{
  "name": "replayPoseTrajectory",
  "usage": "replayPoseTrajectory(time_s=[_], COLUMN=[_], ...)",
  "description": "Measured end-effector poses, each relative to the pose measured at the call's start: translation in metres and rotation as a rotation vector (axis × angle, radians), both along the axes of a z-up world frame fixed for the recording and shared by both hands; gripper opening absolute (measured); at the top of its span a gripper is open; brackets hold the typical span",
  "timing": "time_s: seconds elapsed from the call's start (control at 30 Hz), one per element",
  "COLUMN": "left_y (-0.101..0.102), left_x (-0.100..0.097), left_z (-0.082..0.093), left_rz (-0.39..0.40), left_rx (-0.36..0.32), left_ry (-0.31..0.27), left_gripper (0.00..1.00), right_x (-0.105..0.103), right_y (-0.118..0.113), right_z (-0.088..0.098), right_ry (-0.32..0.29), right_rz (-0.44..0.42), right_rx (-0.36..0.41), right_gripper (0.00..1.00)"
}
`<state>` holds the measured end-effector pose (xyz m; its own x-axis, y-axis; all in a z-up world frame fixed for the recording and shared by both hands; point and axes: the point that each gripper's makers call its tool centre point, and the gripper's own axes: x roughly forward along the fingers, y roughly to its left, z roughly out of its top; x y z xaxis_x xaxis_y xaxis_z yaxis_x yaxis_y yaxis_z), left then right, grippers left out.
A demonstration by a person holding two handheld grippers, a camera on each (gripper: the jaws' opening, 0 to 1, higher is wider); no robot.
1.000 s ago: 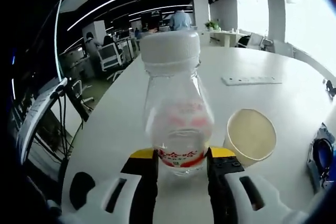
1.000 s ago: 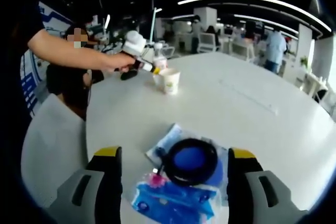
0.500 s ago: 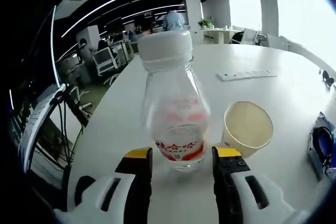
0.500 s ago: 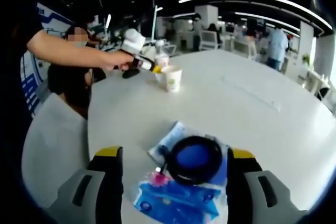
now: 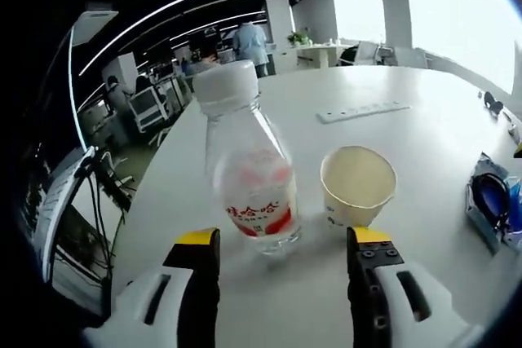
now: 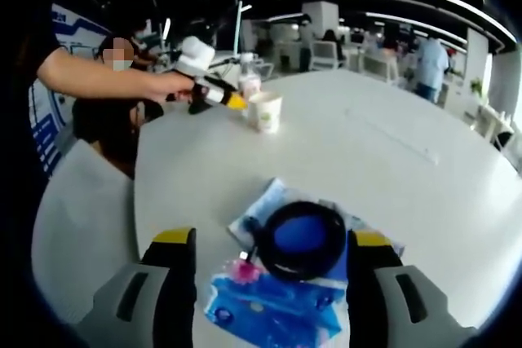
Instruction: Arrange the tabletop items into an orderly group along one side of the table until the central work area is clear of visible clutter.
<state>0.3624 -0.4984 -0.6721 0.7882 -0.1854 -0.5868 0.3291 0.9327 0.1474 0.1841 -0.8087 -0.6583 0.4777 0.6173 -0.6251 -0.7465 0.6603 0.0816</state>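
Observation:
A clear plastic bottle (image 5: 249,181) with a white cap and red label stands upright on the white table (image 5: 432,140), just ahead of my left gripper (image 5: 285,242). That gripper is open, its yellow-tipped jaws wide apart and off the bottle. A paper cup (image 5: 357,187) stands open-mouthed right beside the bottle. In the right gripper view, my right gripper (image 6: 272,242) is open, its jaws either side of a black cable coil (image 6: 298,238) lying on blue packets (image 6: 269,309). Far off stand the bottle (image 6: 249,83), the cup (image 6: 265,112) and the left gripper (image 6: 214,92).
A white power strip (image 5: 363,112) lies further along the table. The blue packets with the coil (image 5: 492,204) sit near the right edge of the left gripper view. The person's arm (image 6: 102,83) reaches over the table's edge. Office chairs and desks stand beyond the table.
My left gripper has opened, letting go of the bottle, and drawn back from it. The bottle now stands free next to the cup. The right gripper has barely shifted.

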Motion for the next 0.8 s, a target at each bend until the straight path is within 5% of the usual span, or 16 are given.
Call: replayPoseTrajectory(time_s=[0.33,0.8], left_y=[-0.001,-0.011], left_x=[-0.014,-0.032], left_z=[-0.001,0.0], left_rz=[-0.059,-0.145], left_rx=[-0.03,-0.054], left_ry=[0.014,0.024], left_gripper=[0.72,0.78], right_x=[0.003,0.018], right_y=[-0.007,-0.017], right_z=[-0.015,-0.019], right_ry=[0.016,0.025], right_rz=[0.004,-0.069], right_rx=[-0.084,-0.099], right_gripper=[0.56,0.32])
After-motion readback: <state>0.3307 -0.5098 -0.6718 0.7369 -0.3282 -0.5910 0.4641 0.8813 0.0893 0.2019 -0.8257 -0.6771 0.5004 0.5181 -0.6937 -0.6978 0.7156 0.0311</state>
